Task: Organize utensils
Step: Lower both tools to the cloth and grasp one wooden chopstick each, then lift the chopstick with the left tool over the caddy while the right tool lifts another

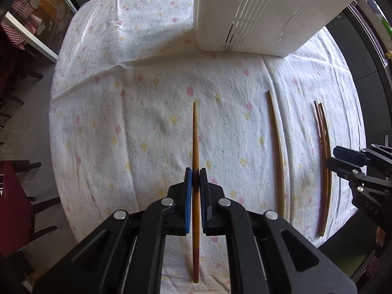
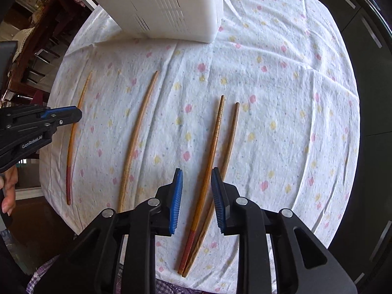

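Several wooden chopsticks lie on the floral tablecloth (image 1: 147,122). My left gripper (image 1: 195,171) is shut on a red-tipped chopstick (image 1: 195,134), which points away along the cloth; it also shows in the right wrist view (image 2: 73,132). My right gripper (image 2: 196,171) is open, its jaws on either side of another red-tipped chopstick (image 2: 210,161). A brown chopstick (image 2: 227,152) lies just right of that one, passing under the right finger. A plain light chopstick (image 2: 137,137) lies between the two grippers, also seen in the left wrist view (image 1: 278,147).
A white slotted utensil box (image 1: 257,12) stands at the far side of the table (image 2: 171,5). Dark chairs and a red seat (image 1: 12,208) stand off the left edge. The table's edge curves close on all sides.
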